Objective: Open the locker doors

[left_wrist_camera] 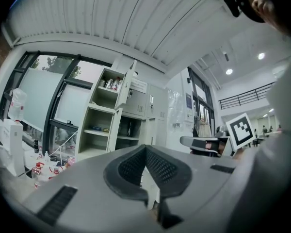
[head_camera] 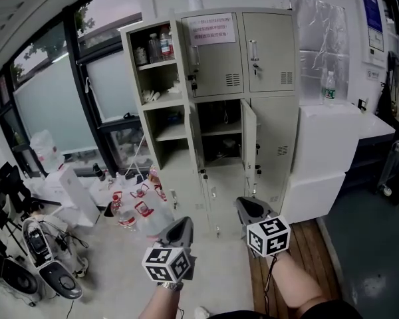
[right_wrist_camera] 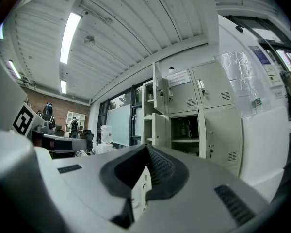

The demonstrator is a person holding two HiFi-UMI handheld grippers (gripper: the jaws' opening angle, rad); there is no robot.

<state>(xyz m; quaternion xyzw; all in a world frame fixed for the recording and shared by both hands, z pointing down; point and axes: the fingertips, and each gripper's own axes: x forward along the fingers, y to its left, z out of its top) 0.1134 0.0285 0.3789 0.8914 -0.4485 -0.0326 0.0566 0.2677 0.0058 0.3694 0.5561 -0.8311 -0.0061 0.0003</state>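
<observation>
A beige locker cabinet [head_camera: 219, 92] stands against the far wall. Its left column is open, with bottles [head_camera: 156, 45] on the top shelf. The lower middle door [head_camera: 249, 138] is swung out. The upper middle door [head_camera: 213, 55], which bears a paper notice, and the upper right door [head_camera: 269, 52] are closed. My left gripper [head_camera: 179, 230] and right gripper [head_camera: 248, 208] are held out level towards the locker, well short of it. Both are shut with nothing between the jaws. The left gripper view shows its jaws [left_wrist_camera: 145, 149] meeting before the locker [left_wrist_camera: 111, 115]. In the right gripper view, the tips [right_wrist_camera: 146, 148] also meet, with the locker [right_wrist_camera: 194, 110] beyond.
A white cabinet [head_camera: 326, 151] with a water bottle [head_camera: 328, 88] on top stands right of the locker. Bottles [head_camera: 130, 208], white boxes [head_camera: 73, 191] and equipment [head_camera: 46, 258] clutter the floor at left, under tall windows. A wooden strip [head_camera: 299, 251] runs along the floor at right.
</observation>
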